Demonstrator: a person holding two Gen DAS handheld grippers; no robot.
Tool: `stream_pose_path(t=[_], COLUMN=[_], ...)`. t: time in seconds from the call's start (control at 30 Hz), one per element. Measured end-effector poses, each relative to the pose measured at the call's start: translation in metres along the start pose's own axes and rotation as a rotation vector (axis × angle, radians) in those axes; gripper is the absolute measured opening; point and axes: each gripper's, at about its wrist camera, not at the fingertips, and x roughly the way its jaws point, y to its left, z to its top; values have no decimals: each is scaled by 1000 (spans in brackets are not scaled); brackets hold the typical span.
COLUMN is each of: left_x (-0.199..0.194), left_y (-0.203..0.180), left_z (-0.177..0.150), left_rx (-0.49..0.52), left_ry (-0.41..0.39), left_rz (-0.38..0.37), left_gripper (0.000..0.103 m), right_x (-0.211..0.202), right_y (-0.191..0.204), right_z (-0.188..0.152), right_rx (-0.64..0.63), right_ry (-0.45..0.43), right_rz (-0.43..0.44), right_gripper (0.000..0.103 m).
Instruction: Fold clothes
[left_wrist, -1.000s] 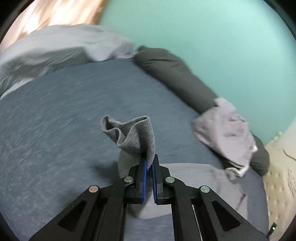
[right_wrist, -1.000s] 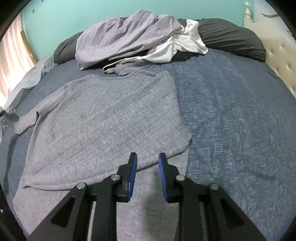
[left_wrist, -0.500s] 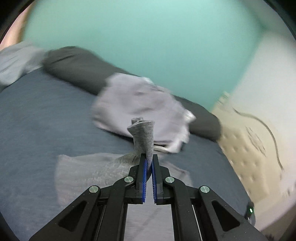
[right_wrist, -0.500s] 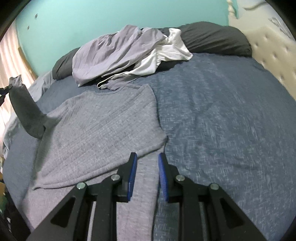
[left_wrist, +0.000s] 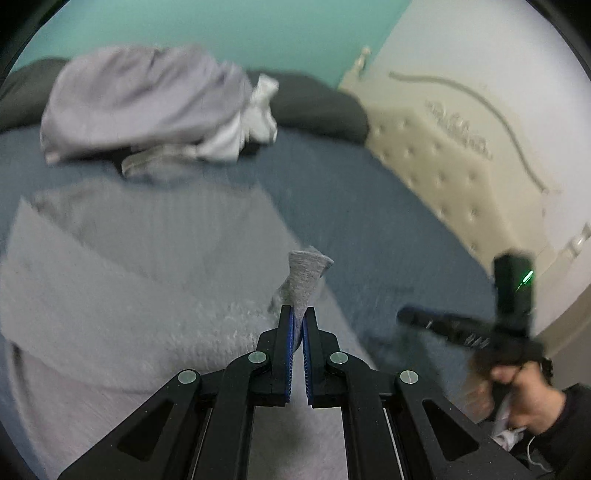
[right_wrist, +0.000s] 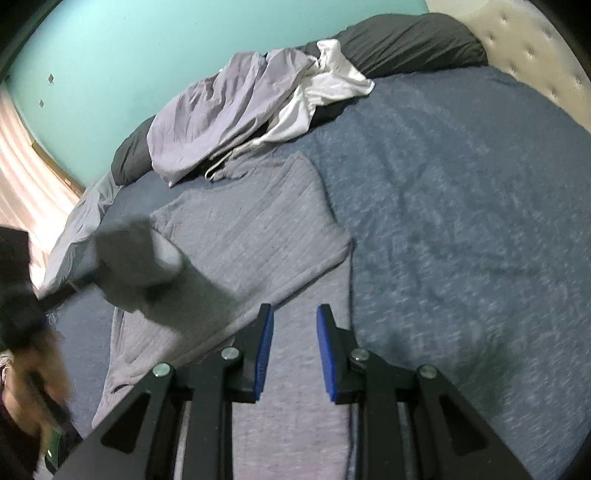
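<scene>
A grey knit sweater (right_wrist: 258, 229) lies flat on the blue bedspread (right_wrist: 461, 221). My left gripper (left_wrist: 298, 310) is shut on the cuff of one sleeve (left_wrist: 306, 273), which stands up out of the jaws above the sweater's body (left_wrist: 129, 258). In the right wrist view that lifted sleeve (right_wrist: 147, 258) is a blurred grey shape over the sweater's left side. My right gripper (right_wrist: 294, 314) is open just above the sweater's near part, with nothing between its fingers. A hand (left_wrist: 524, 398) holds it at the right of the left wrist view.
A heap of lilac and white clothes (right_wrist: 240, 110) lies at the head of the bed against dark pillows (right_wrist: 406, 40). A cream tufted headboard (left_wrist: 443, 166) runs along the right. Bare bedspread spreads to the right of the sweater.
My left gripper has swept to the right with the sleeve cuff, from beside the sweater to over its body. The right gripper has stayed open, shifting and rolling only slightly.
</scene>
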Motion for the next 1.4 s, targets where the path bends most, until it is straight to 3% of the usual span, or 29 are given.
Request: stream_pose_path(t=[0.1,0.17,0.2,0.3,0.37,0.43,0.5,0.6,0.9,1.0,1.13,1.4], left_x=[23,29,31,23,14,2,-14,-34,-80,-94,-105,-114], left_y=[6,7,8,16,24,34,50,72,154,175,199,223], left_z=[-27,-37,-41,-47,-49,-52,-59,-67,-93,-99,-105,-106], left_rx=[-21,-25,-25,-28,-28,-41,-70,-68,-235,-263,-322,-369], left_ry=[40,59,70,72,72,83,74,52,22,15,39,61], left_rz=[27,45,56,54,52,41,25,85,177,215,257,327], left_gripper=[5,6,10,37,40,49,49,49,49,49,49,49], right_x=[11,20,25,41,50,58,66,77,108,118,128,77], right_y=[7,13,15,17,16,16,17,22,49,64,76,87], right_z=[-7,-10,-11,-15,-17,-19,-21,-24,-25,-30,-39,-32], right_rx=[0,-9,-7,39,87,121,142,123,-29,-116,-210,-308], right_ry=[41,68,80,114,130,136,148,176,201,225,261,192], right_rz=[15,31,42,94,123,139,150,121,54,32,-13,19], right_gripper=[24,31,32,46,49,49,49,49,49,37,7,4])
